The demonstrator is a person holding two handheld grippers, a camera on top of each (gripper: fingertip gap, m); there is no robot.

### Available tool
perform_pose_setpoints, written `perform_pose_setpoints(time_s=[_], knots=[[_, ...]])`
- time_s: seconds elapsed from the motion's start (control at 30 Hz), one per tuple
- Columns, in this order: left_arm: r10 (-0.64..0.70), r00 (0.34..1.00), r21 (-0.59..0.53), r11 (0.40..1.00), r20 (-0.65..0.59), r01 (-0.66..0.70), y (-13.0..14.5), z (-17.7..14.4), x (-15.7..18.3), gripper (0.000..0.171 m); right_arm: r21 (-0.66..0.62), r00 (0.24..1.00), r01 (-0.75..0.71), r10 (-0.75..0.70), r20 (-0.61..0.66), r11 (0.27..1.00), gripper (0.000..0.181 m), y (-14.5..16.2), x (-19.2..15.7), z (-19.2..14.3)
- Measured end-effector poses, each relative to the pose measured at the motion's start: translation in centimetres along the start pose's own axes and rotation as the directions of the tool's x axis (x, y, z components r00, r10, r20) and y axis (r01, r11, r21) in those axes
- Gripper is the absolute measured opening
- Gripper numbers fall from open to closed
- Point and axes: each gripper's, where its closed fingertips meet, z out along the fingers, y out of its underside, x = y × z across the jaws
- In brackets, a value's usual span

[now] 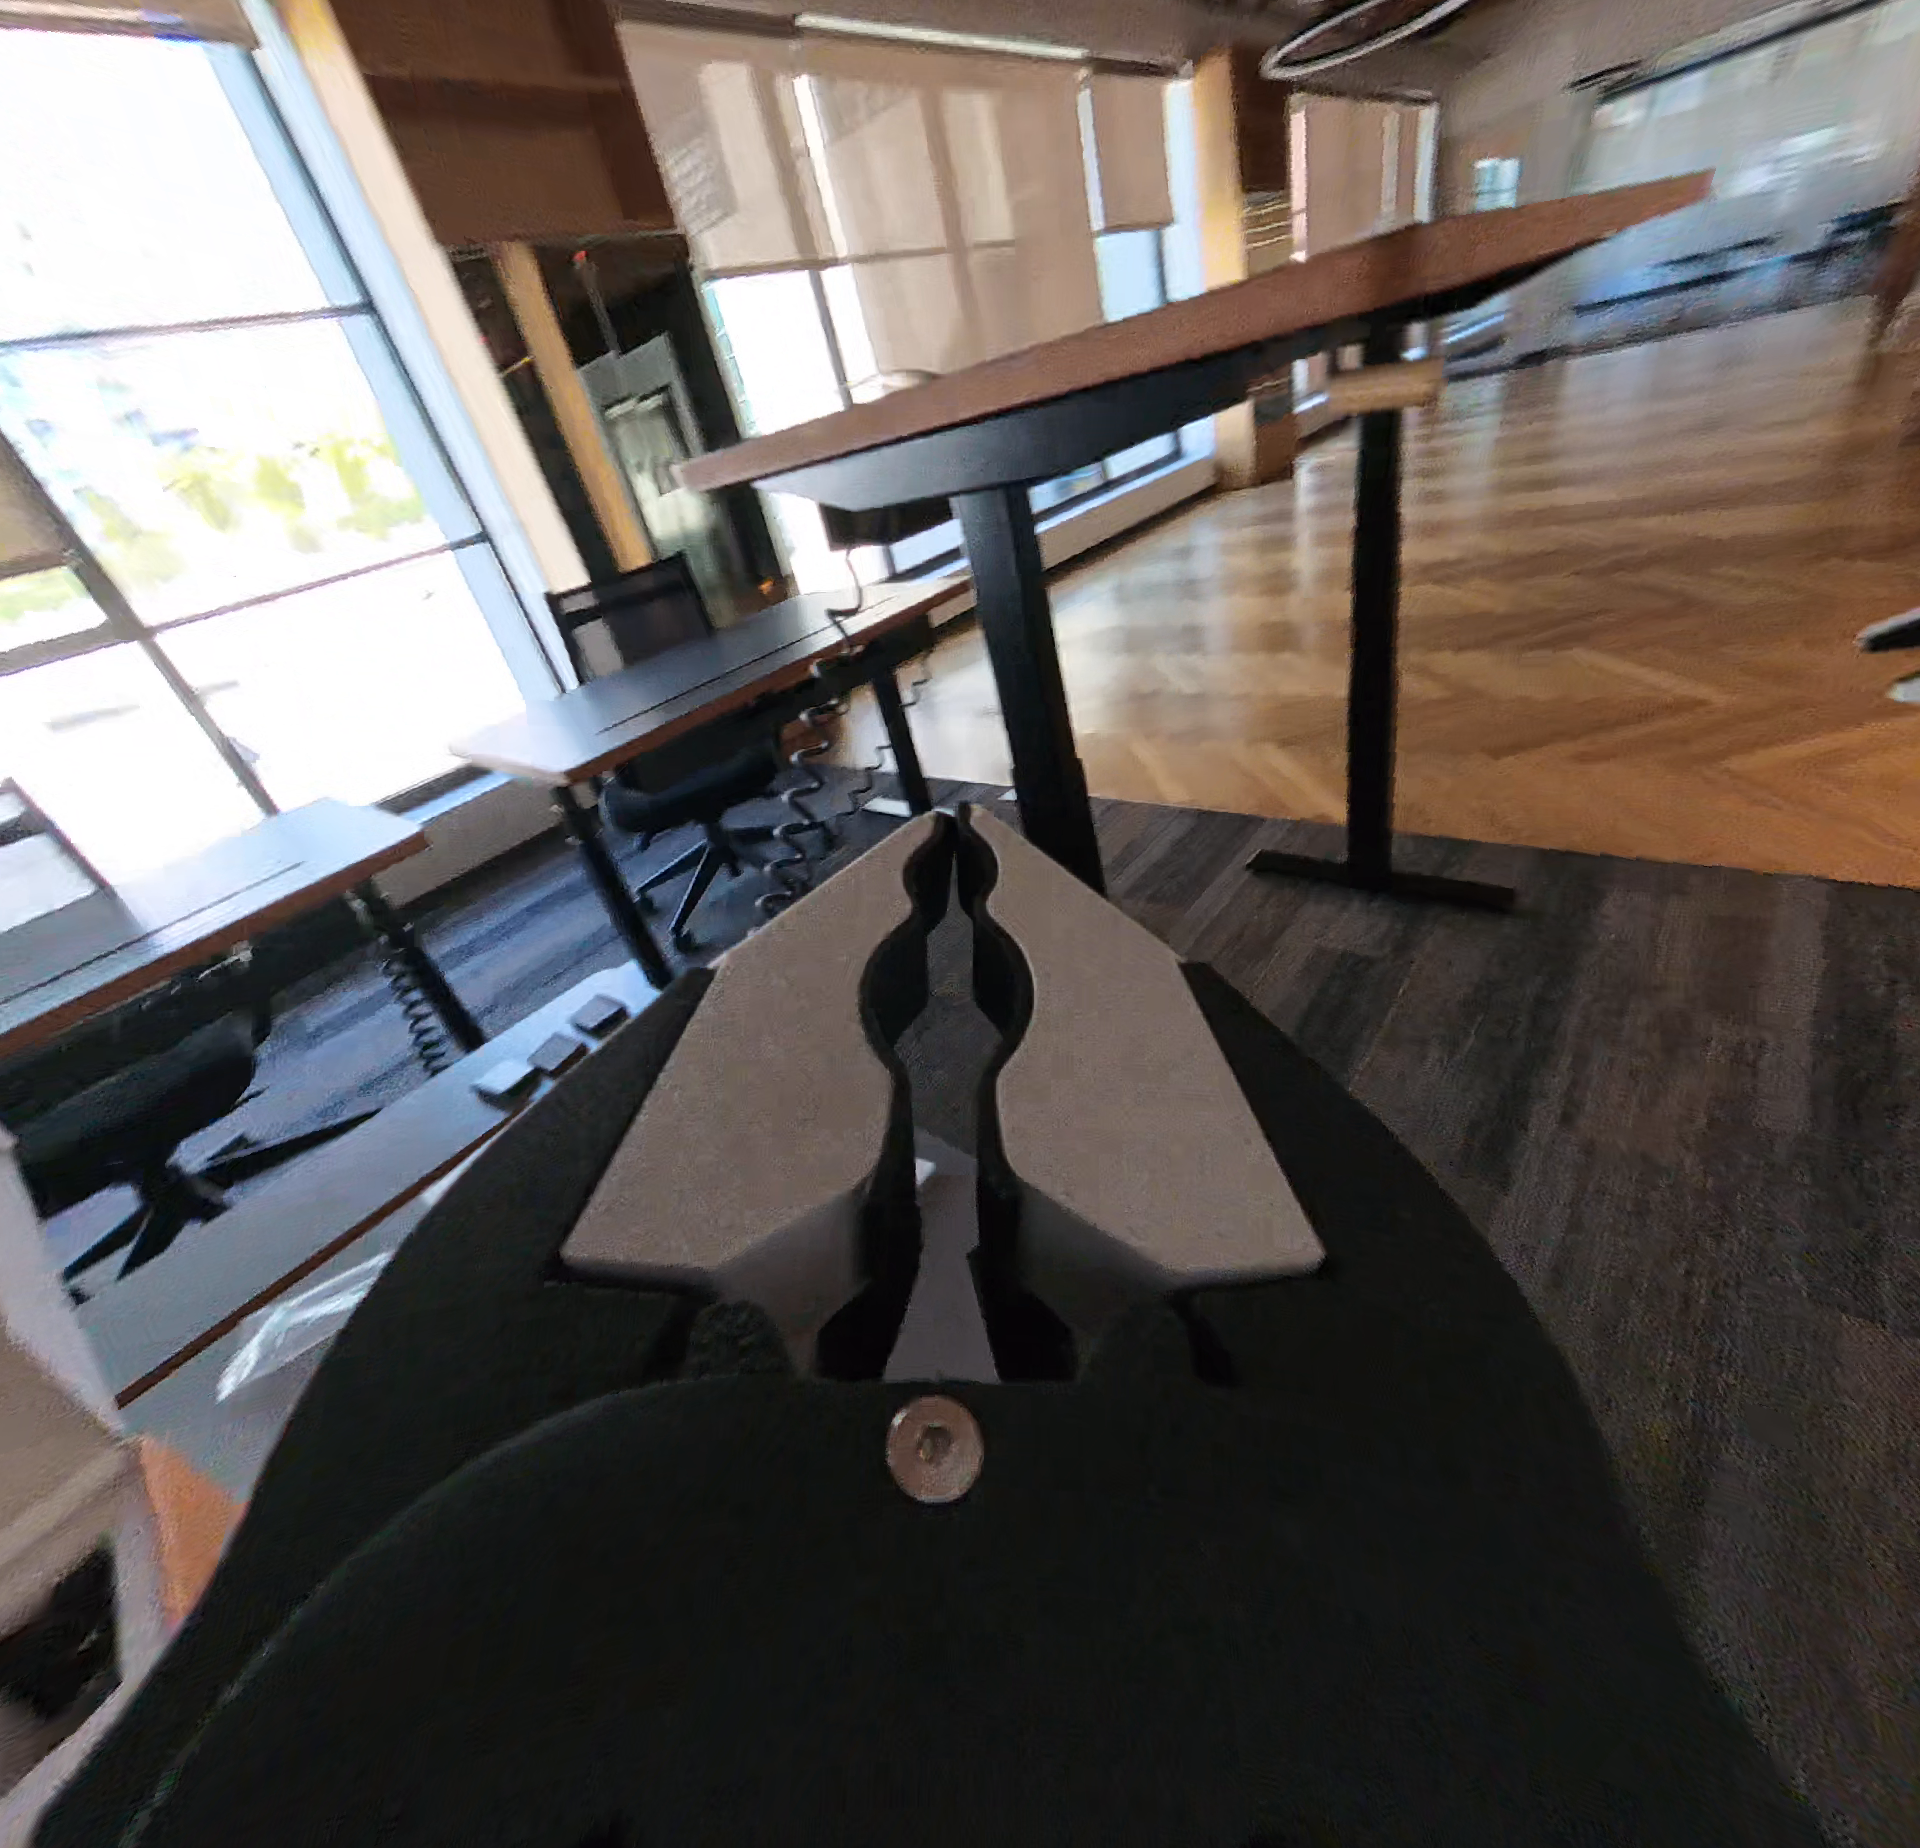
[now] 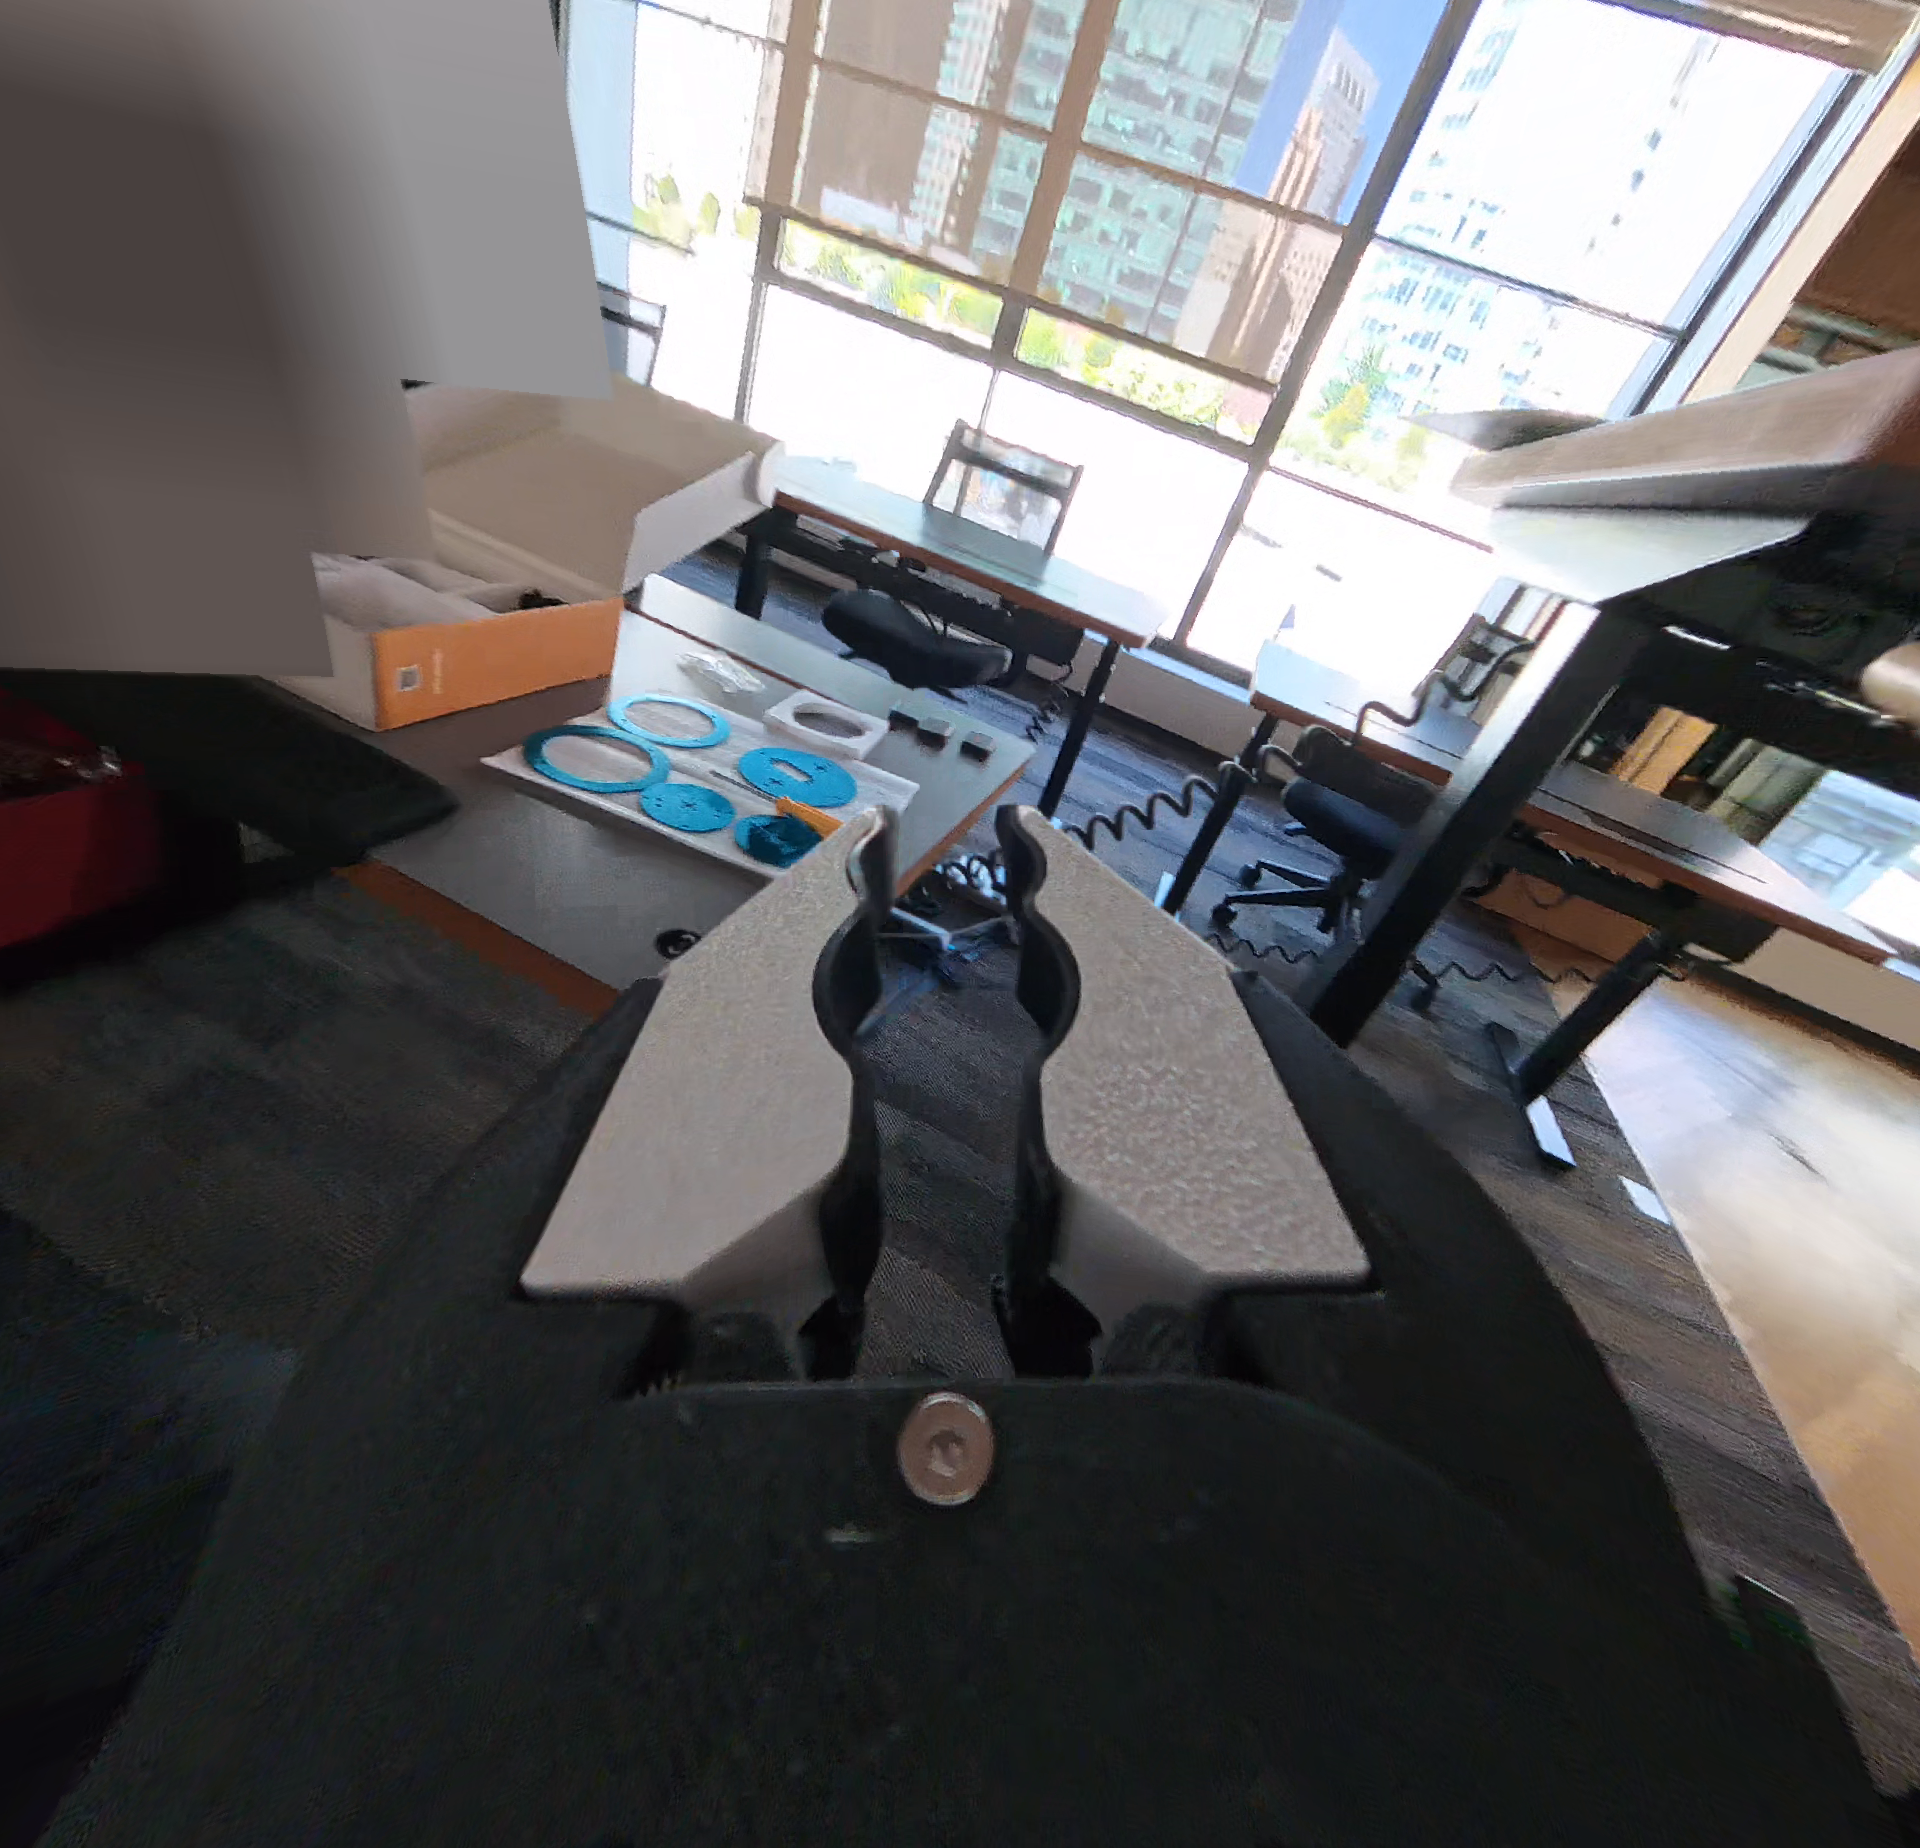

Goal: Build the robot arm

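My left gripper (image 1: 958,824) is shut and empty, held in the air above dark carpet, pointing toward a raised wooden desk (image 1: 1143,364). My right gripper (image 2: 943,834) is slightly open and empty, held off the near edge of a grey table (image 2: 540,863). On that table, just beyond the left fingertip, lie several blue rings and discs (image 2: 592,759) on a white sheet, an orange-handled tool (image 2: 808,811), a white foam frame (image 2: 826,723) and small dark blocks (image 2: 925,726). The dark blocks also show in the left wrist view (image 1: 551,1055).
An open orange and white box (image 2: 499,655) stands at the table's back left. A red box (image 2: 62,822) sits at the far left. Desks and black office chairs (image 2: 914,635) stand by the large windows. A raised desk (image 2: 1683,510) is at the right. Wooden floor (image 1: 1507,603) lies beyond the carpet. Some 30 cm of space lies between my two pairs of fingers.
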Motion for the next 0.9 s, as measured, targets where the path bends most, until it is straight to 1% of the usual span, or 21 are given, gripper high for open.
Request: perform_pose_setpoints(time_s=[0.07, 0.1, 0.13, 0.17, 0.23, 0.27, 0.3, 0.33, 0.37, 0.43, 0.5, 0.53, 0.57, 0.6, 0.63, 0.73, 0.77, 0.83, 0.9], knots=[[0.023, 0.996, 0.047, 0.999, -0.086, -0.019, 3.7, -0.6, 1.2, 0.0, 0.113, 1.0, -0.008, 0.01, -0.022, 0.994, 0.02, 1.7, -3.5, 0.1], [0.022, 0.99, 0.075, 0.997, -0.142, -0.012, 5.1, -1.0, 1.9, 0.002, 0.132, 0.996, 0.031, -0.019, -0.092, 0.991, 0.018, 2.9, -5.0, 0.4], [0.014, 0.984, 0.084, 0.996, -0.176, 0.001, 6.3, -1.4, 2.1, 0.002, 0.096, 0.983, 0.072, -0.055, -0.175, 0.993, 0.018, 4.4, -6.3, 0.9], [-0.001, 0.985, 0.074, 0.997, -0.172, 0.014, 7.7, -1.8, 1.7, 0.003, 0.027, 0.97, 0.08, -0.072, -0.232, 0.996, 0.018, 6.0, -7.8, 1.6], [-0.04, 0.987, -0.032, 0.999, -0.155, 0.035, 10.7, -2.9, 0.8, 0.005, -0.077, 0.937, 0.04, -0.064, -0.343, 0.996, 0.016, 8.2, -10.1, 2.5], [-0.075, 0.986, -0.06, 0.996, -0.149, 0.067, 11.6, -3.8, 0.3, 0.006, -0.091, 0.934, 0.001, -0.034, -0.357, 0.996, 0.016, 8.1, -11.3, 3.2], [-0.107, 0.98, -0.055, 0.994, -0.17, 0.099, 11.8, -4.7, 0.2, 0.005, -0.092, 0.941, -0.005, -0.026, -0.339, 0.996, 0.017, 7.2, -12.5, 4.2], [-0.135, 0.97, -0.048, 0.991, -0.204, 0.128, 11.9, -5.4, 0.2, 0.004, -0.108, 0.942, 0.028, -0.063, -0.329, 0.994, 0.017, 6.0, -13.0, 5.0], [-0.158, 0.959, -0.048, 0.987, -0.236, 0.151, 11.9, -6.0, 0.3, 0.004, -0.141, 0.927, 0.07, -0.117, -0.356, 0.987, 0.017, 4.8, -12.7, 5.4], [-0.144, 0.952, -0.033, 0.99, -0.27, 0.14, 11.8, -6.7, 0.7, 0.003, -0.18, 0.89, 0.152, -0.214, -0.402, 0.972, 0.016, 2.4, -12.3, 6.2], [-0.089, 0.963, -0.032, 0.996, -0.255, 0.084, 12.2, -7.1, 0.8, 0.004, -0.191, 0.869, 0.139, -0.212, -0.447, 0.972, 0.017, 1.0, -12.7, 6.7], [-0.063, 0.971, -0.058, 0.997, -0.231, 0.051, 12.9, -7.2, 0.7, 0.007, -0.174, 0.862, 0.107, -0.179, -0.474, 0.979, 0.018, 0.6, -13.1, 6.8], [-0.045, 0.973, -0.093, 0.995, -0.225, 0.025, 13.7, -7.4, 0.8, 0.011, -0.145, 0.854, 0.078, -0.141, -0.501, 0.986, 0.018, 0.3, -13.7, 7.0], [-0.034, 0.972, -0.118, 0.993, -0.234, 0.006, 14.2, -7.7, 1.1, 0.012, -0.114, 0.849, 0.071, -0.12, -0.515, 0.991, 0.018, -0.1, -14.4, 7.4], [-0.051, 0.968, -0.149, 0.989, -0.246, 0.014, 14.7, -8.0, 1.5, 0.013, -0.112, 0.847, 0.077, -0.124, -0.516, 0.991, 0.018, -0.1, -15.0, 7.9], [-0.176, 0.932, -0.218, 0.97, -0.318, 0.108, 14.9, -9.0, 3.3, 0.029, -0.189, 0.856, 0.065, -0.152, -0.495, 0.98, 0.018, 1.9, -16.4, 9.9], [-0.187, 0.926, -0.235, 0.966, -0.328, 0.111, 14.8, -9.1, 3.6, 0.037, -0.2, 0.863, 0.073, -0.163, -0.478, 0.977, 0.018, 2.3, -16.9, 10.5], [-0.149, 0.937, -0.231, 0.97, -0.317, 0.076, 14.8, -9.2, 3.3, 0.05, -0.203, 0.881, 0.085, -0.169, -0.442, 0.975, 0.018, 3.1, -17.6, 11.3], [-0.136, 0.94, -0.227, 0.972, -0.312, 0.065, 14.8, -8.9, 2.8, 0.059, -0.202, 0.911, 0.062, -0.138, -0.388, 0.977, 0.02, 4.5, -18.1, 11.7]])
